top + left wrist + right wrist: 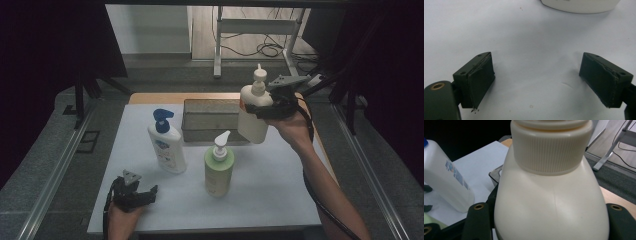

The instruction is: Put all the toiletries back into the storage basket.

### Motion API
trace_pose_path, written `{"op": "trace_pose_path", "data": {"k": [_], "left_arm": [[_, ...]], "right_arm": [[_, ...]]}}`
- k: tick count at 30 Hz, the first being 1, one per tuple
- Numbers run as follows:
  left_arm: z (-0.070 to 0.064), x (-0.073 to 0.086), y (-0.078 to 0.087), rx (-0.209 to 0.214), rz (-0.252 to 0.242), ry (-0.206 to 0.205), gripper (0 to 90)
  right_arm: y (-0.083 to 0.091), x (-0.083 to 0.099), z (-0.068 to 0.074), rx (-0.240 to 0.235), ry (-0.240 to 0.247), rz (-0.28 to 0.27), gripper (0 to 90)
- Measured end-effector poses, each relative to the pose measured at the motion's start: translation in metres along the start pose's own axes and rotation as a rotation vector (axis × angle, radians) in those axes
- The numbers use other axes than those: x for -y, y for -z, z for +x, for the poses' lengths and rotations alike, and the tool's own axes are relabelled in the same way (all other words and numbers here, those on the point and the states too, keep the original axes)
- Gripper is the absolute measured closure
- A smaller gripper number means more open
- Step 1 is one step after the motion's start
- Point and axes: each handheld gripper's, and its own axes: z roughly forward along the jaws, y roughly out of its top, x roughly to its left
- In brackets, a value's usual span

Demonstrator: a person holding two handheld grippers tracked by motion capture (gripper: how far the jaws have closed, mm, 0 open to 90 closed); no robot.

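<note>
The right gripper [267,107] is clamped on a cream pump bottle [254,115], holding it up off the table just right of the grey metal tin [210,120], which I'll use as my marker. The bottle is smooth, matte plastic with sloping shoulders and a faint mould seam down its front; its collar [551,147] is finely ribbed all round. In the right gripper view the bottle [551,207] sits squeezed between the two black jaws, and its pump head and base are cut off by the frame. From above, it hangs slightly tilted, its lower corner overlapping the tin's right end, so I cannot tell whether the two touch.

The tin is a long rectangular tray with dull, brushed walls; what lies inside is too dim to make out. In front of the tin to the left stands a white bottle with a blue pump [166,142], glossy, flat-sided, with a printed label too small to read. Directly in front of the tin stands a pale green bottle [219,167], rounded, with a white pump.

The left gripper [135,192] rests well in front of the tin, at the near left of the white table sheet [280,195], its jaws spread wide with nothing between them. Its rubbery pads [481,82] look scuffed and frayed at the edges, and the sheet beneath carries small specks.
</note>
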Motion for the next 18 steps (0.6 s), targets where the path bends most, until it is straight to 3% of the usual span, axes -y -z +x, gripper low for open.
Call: {"op": "trace_pose_path", "data": {"k": [18], "left_arm": [[0.000, 0.000, 0.000, 0.000, 0.001, 0.001, 12.0]], "right_arm": [[-0.038, -0.035, 0.020, -0.008, 0.013, -0.025, 38.2]]}}
